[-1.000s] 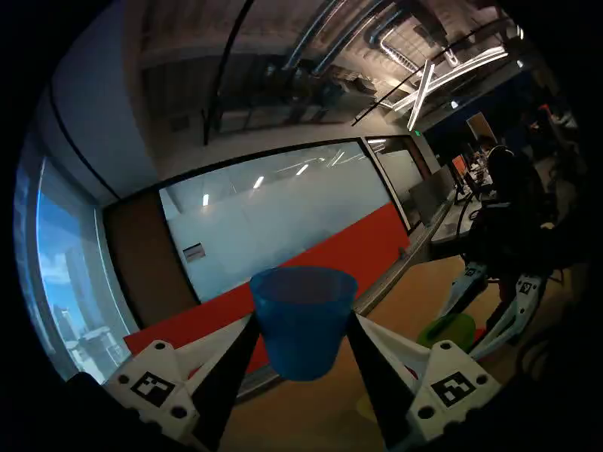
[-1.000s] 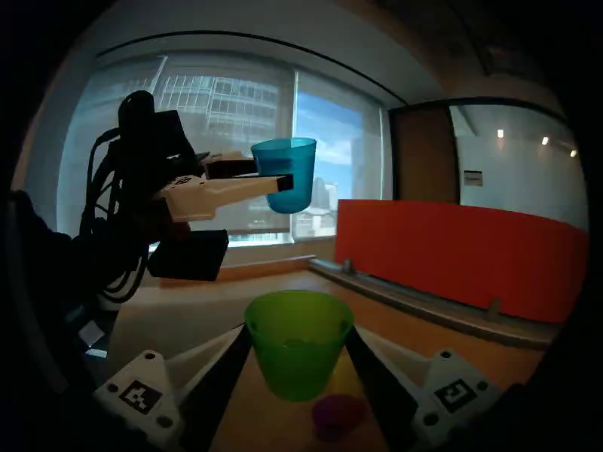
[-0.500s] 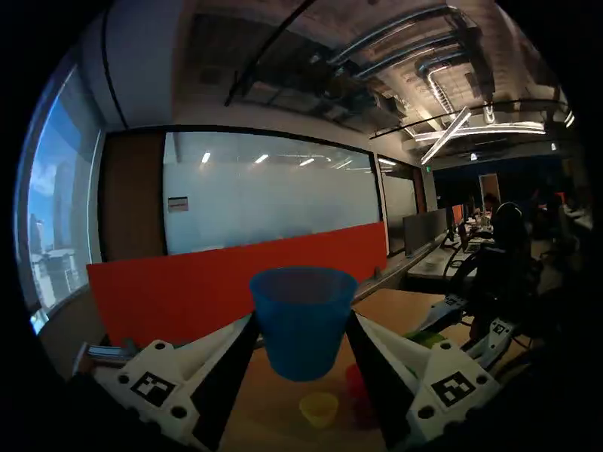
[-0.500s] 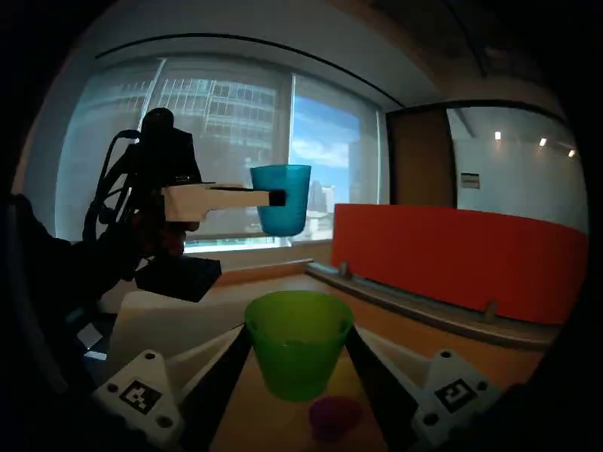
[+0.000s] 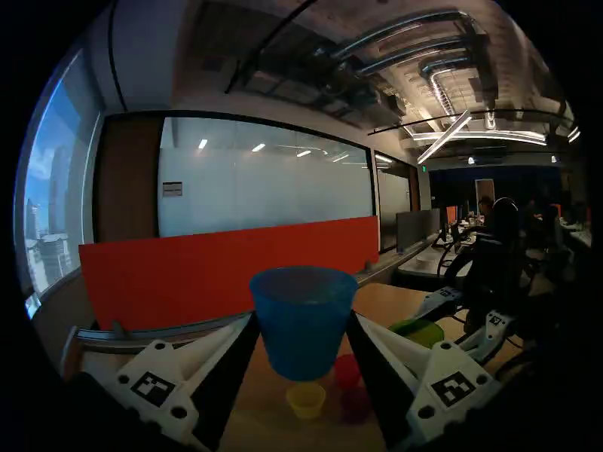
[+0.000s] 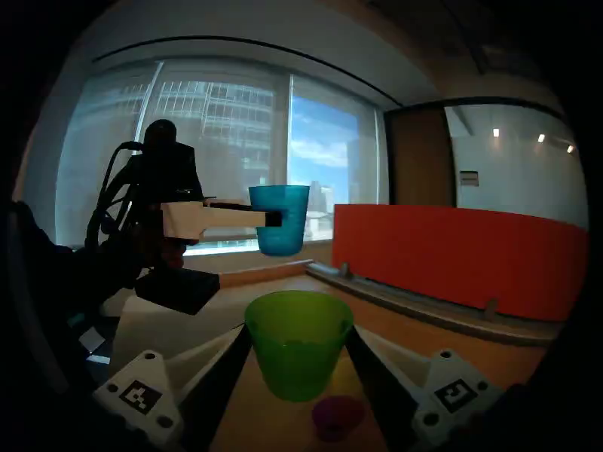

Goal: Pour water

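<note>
My left gripper [image 5: 303, 331] is shut on an upright blue cup [image 5: 303, 320] held above the wooden table [image 5: 392, 301]. My right gripper [image 6: 298, 346] is shut on a green cup [image 6: 298, 343], upright, with a little liquid low inside. In the right gripper view the blue cup [image 6: 279, 218] hangs in the air to the upper left, clamped by the left gripper [image 6: 273, 218], with a hand behind it. In the left gripper view the green cup [image 5: 416, 330] and the right gripper [image 5: 461, 320] sit lower right, close to the table.
A yellow cup [image 5: 306, 399] and a red cup [image 5: 347, 371] stand on the table below the blue cup. A purple cup [image 6: 338, 416] lies under the green cup. An orange-red partition [image 6: 460, 256] runs along the table's far side. Windows [image 6: 226, 151] stand behind.
The left gripper has levelled from a tilt and come down with the blue cup, now upright and lower. The green cup in the right gripper has stayed put.
</note>
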### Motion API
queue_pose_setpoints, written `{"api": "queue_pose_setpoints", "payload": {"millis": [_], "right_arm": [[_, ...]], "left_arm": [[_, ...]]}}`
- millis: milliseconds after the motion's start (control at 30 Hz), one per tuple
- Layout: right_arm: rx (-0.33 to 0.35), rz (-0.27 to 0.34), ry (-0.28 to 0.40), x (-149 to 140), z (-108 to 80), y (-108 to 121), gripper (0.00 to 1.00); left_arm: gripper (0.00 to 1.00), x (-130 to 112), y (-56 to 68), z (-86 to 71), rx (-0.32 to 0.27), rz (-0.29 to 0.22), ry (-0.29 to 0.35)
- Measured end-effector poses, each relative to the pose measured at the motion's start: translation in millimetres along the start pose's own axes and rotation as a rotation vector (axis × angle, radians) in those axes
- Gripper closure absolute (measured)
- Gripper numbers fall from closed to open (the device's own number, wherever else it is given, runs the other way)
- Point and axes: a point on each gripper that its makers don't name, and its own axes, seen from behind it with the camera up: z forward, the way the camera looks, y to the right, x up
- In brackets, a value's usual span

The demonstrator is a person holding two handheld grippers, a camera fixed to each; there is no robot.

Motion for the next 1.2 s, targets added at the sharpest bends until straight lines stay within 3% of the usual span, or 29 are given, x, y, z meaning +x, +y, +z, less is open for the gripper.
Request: {"api": "queue_pose_setpoints", "payload": {"millis": [367,1000,1200], "right_arm": [[-0.002,-0.003,-0.062,-16,-6.1,0,0.1],[0.018,0.022,-0.244,-65,-21.2,-4,0.1],[0.031,0.005,-0.295,-81,-21.8,-8,0.1]], "left_arm": [[0.19,-32,2.4,-0.6,-0.029,-0.002,-0.07],[0.18,-97,2.2,-1.9,-0.066,0.027,-0.234],[0.18,-116,4.5,-0.4,-0.089,0.032,-0.291]]}}
